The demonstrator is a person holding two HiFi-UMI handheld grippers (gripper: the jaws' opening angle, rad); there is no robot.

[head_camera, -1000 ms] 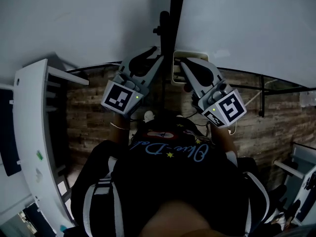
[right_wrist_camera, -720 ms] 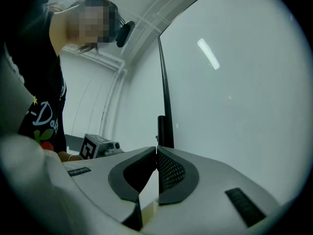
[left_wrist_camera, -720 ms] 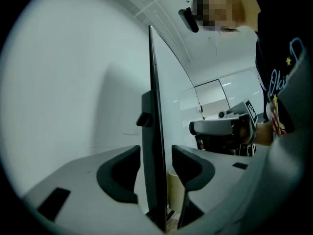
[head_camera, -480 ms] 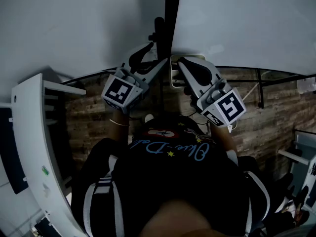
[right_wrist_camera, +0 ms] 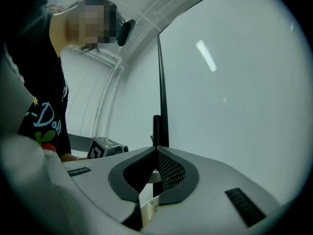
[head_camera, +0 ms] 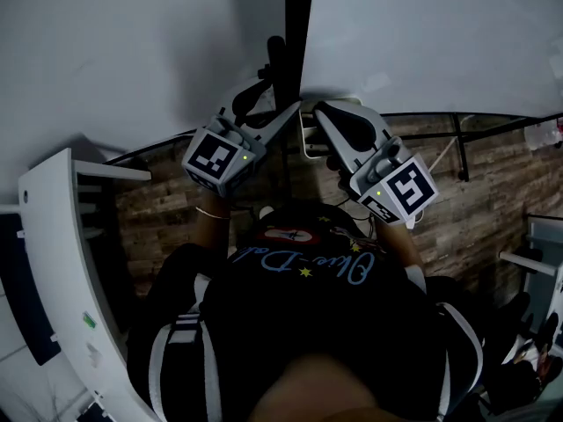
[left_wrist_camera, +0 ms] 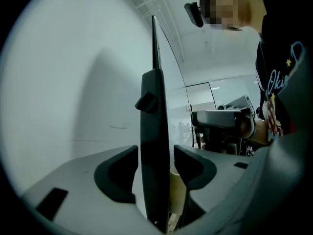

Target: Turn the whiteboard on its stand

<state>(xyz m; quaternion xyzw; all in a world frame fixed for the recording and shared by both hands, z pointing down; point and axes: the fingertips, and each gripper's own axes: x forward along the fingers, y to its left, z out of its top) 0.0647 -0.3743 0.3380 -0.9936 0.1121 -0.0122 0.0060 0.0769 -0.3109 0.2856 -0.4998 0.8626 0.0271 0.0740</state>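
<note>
The whiteboard [head_camera: 431, 42] is a big white panel right of a black upright post [head_camera: 295, 33] of its stand. My left gripper [head_camera: 280, 100] is open. Its jaws have just been opening, and the post [left_wrist_camera: 154, 131] stands between them with a gap on each side. The left gripper [left_wrist_camera: 155, 153] points level at it. My right gripper [head_camera: 318, 109] is shut, tips together, just right of the post by the board's lower edge. In the right gripper view, the right gripper [right_wrist_camera: 156, 150] has its pads meeting, with the post [right_wrist_camera: 157, 129] behind and the whiteboard [right_wrist_camera: 234, 92] to the right.
A white surface [head_camera: 114, 51] fills the space left of the post. A beige bracket [head_camera: 307, 139] hangs under the board by the post. A white shelf unit [head_camera: 53, 244] stands at the left. Black stand bars [head_camera: 459, 152] cross the wood-patterned floor [head_camera: 493, 209].
The left gripper's jaws have spread apart around the post, and that hand has shifted slightly up the picture. The right gripper has stayed shut in place.
</note>
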